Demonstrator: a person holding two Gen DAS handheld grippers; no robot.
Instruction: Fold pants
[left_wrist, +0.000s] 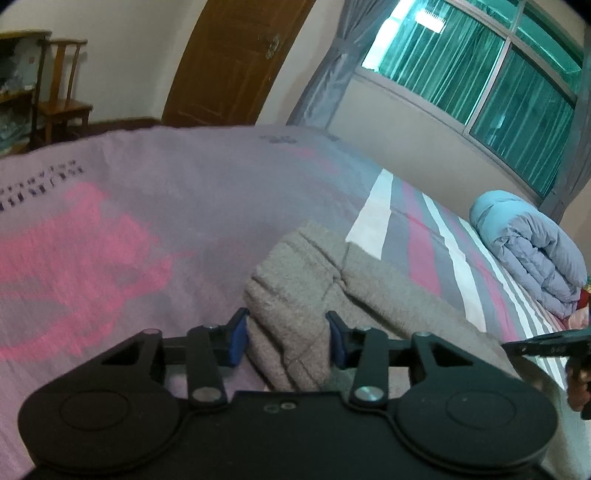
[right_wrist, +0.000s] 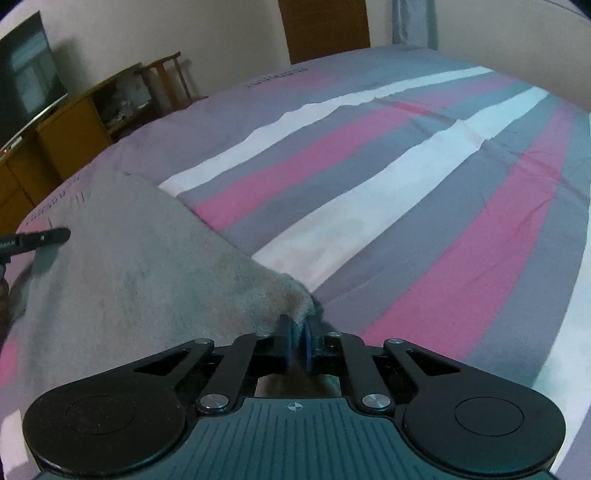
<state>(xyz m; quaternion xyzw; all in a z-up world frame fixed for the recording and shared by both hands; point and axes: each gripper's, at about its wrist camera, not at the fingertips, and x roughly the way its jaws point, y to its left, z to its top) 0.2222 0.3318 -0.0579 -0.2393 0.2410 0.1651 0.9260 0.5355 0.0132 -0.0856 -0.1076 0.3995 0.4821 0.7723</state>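
Here, both tools pinch pants on bed.

Grey-brown pants are lying at lower centre on a bedspread showing grey, pink and white stripes, a pale blue duvet sitting at right, teal curtains hanging above.

Dim, soft, fisheye-warped, window-lit

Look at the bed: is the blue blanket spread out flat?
No, the blue blanket sits rolled up in a thick bundle on the striped bed below the window.
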